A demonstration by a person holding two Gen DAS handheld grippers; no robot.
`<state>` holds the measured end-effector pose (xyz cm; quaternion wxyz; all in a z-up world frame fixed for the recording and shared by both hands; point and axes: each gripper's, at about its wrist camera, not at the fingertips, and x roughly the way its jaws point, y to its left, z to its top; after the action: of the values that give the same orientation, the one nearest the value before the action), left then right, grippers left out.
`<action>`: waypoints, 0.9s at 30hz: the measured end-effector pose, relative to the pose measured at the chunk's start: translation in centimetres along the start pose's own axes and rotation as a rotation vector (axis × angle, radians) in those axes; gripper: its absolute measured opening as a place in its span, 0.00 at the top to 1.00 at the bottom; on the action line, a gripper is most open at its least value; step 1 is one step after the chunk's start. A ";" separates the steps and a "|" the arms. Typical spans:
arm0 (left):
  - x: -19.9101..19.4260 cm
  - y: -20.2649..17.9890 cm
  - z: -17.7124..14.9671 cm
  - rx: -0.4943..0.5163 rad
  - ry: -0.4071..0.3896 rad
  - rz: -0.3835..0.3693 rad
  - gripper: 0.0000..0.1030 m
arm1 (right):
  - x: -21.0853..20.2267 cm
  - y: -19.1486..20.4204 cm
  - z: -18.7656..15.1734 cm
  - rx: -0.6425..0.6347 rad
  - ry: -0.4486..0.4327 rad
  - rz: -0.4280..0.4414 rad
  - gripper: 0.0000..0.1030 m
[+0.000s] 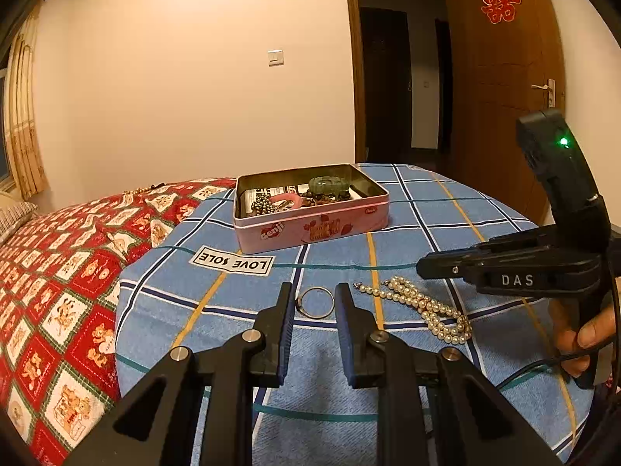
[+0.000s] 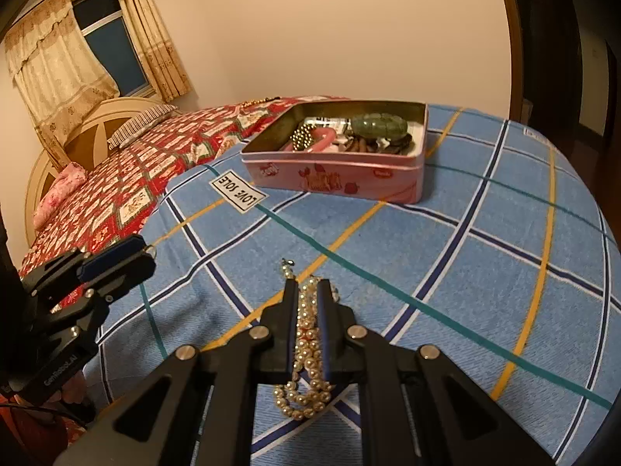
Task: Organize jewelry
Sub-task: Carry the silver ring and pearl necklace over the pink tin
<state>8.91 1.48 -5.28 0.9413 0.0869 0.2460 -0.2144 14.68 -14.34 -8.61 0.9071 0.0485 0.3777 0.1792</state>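
A silver ring lies on the blue checked cloth between the open fingers of my left gripper. A pearl necklace lies in a heap to its right. In the right wrist view my right gripper has its jaws close on either side of the pearl necklace; in the left wrist view it hovers just above the pearls. An open pink tin holds a green bracelet, a pink ring and dark beads; it also shows in the right wrist view.
A "LOVE SOLE" label lies in front of the tin. A red patterned quilt covers the bed to the left. A wooden door stands behind on the right. A window with curtains is at the far left.
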 end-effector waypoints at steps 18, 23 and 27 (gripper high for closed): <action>-0.3 0.0 0.7 -0.013 -0.036 -0.003 0.80 | 3.7 3.5 -0.6 -0.231 0.184 -0.146 0.84; -0.2 0.4 0.9 -0.033 -0.033 -0.005 0.80 | 3.5 2.8 -0.4 -0.191 0.180 -0.122 0.85; 0.2 1.0 1.4 -0.065 -0.040 -0.013 0.80 | 2.0 1.3 0.5 -0.095 0.118 -0.050 0.85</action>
<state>10.13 1.90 -4.13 0.9470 0.0502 0.2344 -0.2139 15.98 -12.40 -9.35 0.8888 -0.0147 0.4226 0.1768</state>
